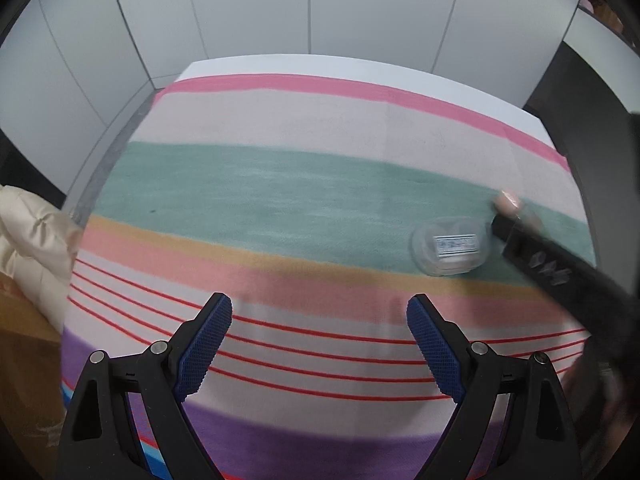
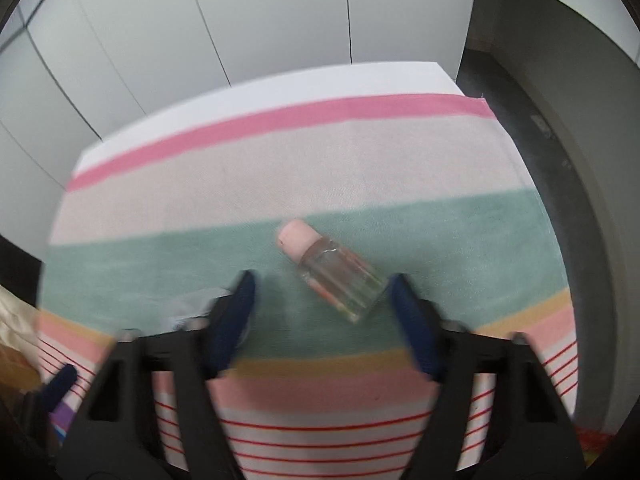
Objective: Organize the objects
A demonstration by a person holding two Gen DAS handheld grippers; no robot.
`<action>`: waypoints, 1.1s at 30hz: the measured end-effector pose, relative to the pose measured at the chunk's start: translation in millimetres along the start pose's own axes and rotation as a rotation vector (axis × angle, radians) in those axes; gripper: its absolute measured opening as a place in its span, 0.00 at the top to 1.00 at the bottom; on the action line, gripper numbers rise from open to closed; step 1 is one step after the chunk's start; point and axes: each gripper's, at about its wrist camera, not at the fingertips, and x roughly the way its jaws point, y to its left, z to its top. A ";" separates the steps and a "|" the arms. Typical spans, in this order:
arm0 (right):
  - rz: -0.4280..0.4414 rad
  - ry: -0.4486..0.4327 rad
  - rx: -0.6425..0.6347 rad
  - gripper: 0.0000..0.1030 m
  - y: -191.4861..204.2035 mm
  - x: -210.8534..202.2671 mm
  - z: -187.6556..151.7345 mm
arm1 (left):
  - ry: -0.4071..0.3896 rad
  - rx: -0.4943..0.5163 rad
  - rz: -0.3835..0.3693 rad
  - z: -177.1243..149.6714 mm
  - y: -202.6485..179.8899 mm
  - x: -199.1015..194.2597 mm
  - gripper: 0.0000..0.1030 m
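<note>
From where I sit, the far left of the left wrist view shows a cream padded cushion or garment (image 1: 30, 236) lying off the table edge, with a brown cardboard surface (image 1: 24, 364) under it. My left gripper (image 1: 319, 320) hangs over the striped cloth (image 1: 260, 184), above its thin red lines; its blue-padded jaws stand wide apart with nothing between them, so it is released. Further right on the green band lies a clear plastic lidded container (image 1: 450, 246) with a white barcode label on top, flat on the cloth. Just right of it, one black finger of my right gripper (image 1: 548, 264) slants across that view, and a pinkish cap shows past its tip. In the right wrist view, the right gripper (image 2: 320, 300) points down over the same green band, blurred. A small clear bottle (image 2: 332, 272) with a pale pink cap lies on its side there, cap toward the upper left, base toward the right pad. The base looks to be just at the right pad's tip, while the left pad stands clear of the bottle, so I read these jaws as part-way in but not clamped on it. A scrap of the clear container (image 2: 192, 304) peeks out behind the left finger (image 2: 236, 320). White wall panels (image 2: 240, 20) rise behind the table.
</note>
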 end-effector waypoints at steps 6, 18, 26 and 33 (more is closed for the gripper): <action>-0.004 -0.053 -0.133 0.71 -11.1 4.4 -9.5 | 0.023 0.052 -0.043 -2.2 -33.0 9.6 0.12; -0.003 -0.039 -0.050 0.71 -75.3 0.8 -14.2 | -0.014 0.055 -0.051 14.8 -84.3 26.1 0.42; 0.000 -0.032 -0.096 0.71 -76.1 -14.2 -11.1 | -0.050 0.089 0.016 12.0 -77.9 16.5 0.44; 0.009 -0.045 -0.116 0.73 -70.7 -35.2 -4.2 | -0.055 0.097 0.031 25.8 -66.6 -9.8 0.44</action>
